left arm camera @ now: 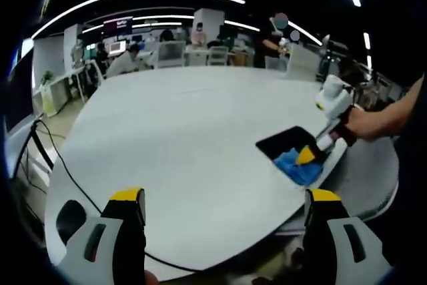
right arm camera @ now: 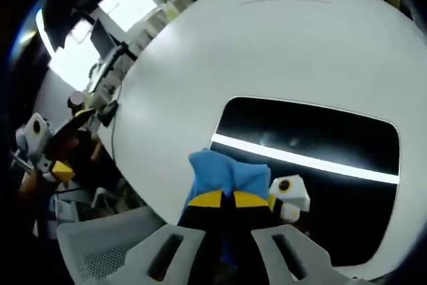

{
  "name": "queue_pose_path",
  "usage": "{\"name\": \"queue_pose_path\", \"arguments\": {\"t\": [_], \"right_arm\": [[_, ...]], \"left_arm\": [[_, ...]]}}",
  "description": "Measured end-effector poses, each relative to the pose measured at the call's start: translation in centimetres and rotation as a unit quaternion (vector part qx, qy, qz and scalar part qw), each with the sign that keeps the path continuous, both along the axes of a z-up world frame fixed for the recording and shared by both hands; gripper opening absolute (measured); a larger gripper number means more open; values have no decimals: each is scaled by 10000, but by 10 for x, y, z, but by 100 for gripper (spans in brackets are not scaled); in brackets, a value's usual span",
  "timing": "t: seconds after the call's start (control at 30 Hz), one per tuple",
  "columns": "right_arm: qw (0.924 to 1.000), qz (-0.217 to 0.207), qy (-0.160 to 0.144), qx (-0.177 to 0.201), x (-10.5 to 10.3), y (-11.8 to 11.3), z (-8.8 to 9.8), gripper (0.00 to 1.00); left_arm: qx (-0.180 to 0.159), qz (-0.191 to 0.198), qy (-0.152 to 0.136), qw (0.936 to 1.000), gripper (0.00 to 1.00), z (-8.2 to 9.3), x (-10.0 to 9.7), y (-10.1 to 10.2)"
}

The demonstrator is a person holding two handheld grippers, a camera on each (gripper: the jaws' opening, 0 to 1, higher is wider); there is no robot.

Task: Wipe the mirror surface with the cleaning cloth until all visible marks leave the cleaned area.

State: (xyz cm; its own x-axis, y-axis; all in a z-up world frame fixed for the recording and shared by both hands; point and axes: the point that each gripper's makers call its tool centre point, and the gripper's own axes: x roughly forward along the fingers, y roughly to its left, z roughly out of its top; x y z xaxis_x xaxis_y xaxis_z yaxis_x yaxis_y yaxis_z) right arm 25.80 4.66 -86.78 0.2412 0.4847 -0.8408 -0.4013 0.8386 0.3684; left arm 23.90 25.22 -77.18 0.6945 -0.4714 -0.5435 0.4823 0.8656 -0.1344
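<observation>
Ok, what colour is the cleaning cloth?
Blue. The cleaning cloth shows best in the right gripper view, pinched in the right gripper.

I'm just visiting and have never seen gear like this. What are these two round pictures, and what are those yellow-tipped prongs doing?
There is no robot here: a person holds a two-pronged claw in each hand, and a fisheye camera rides on each one. The left gripper view looks along the left claw, whose prongs stand apart and hold nothing, over a big white table. Farther off, a hand works the right claw. The right gripper view is that claw's own camera: its yellow tips are pinched shut on a blue cleaning cloth, pressed at the edge of a dark mirror lying flat on the table. The bright stripe in the mirror is a reflected ceiling light.
</observation>
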Motion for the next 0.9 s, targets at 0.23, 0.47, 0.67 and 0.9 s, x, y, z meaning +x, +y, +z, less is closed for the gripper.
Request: {"name": "queue_pose_path", "arguments": {"t": [0.23,0.47,0.67,0.9], "right_arm": [[9997,222,-62,-125,1,5,0,0],[9988,376,-190,-237,1,5,0,0],[9988,269,-202,-357,2,5,0,0],[9982,282,-183,-502,12,8,0,0]], "left_arm": [[-57,24,-16,10000,100,1,3,-1],[-74,1,-4,10000,100,-2,3,-4],[-107,36,2,9999,100,-2,3,-5],[-122,52,52,9999,100,-7,0,-2]]}}
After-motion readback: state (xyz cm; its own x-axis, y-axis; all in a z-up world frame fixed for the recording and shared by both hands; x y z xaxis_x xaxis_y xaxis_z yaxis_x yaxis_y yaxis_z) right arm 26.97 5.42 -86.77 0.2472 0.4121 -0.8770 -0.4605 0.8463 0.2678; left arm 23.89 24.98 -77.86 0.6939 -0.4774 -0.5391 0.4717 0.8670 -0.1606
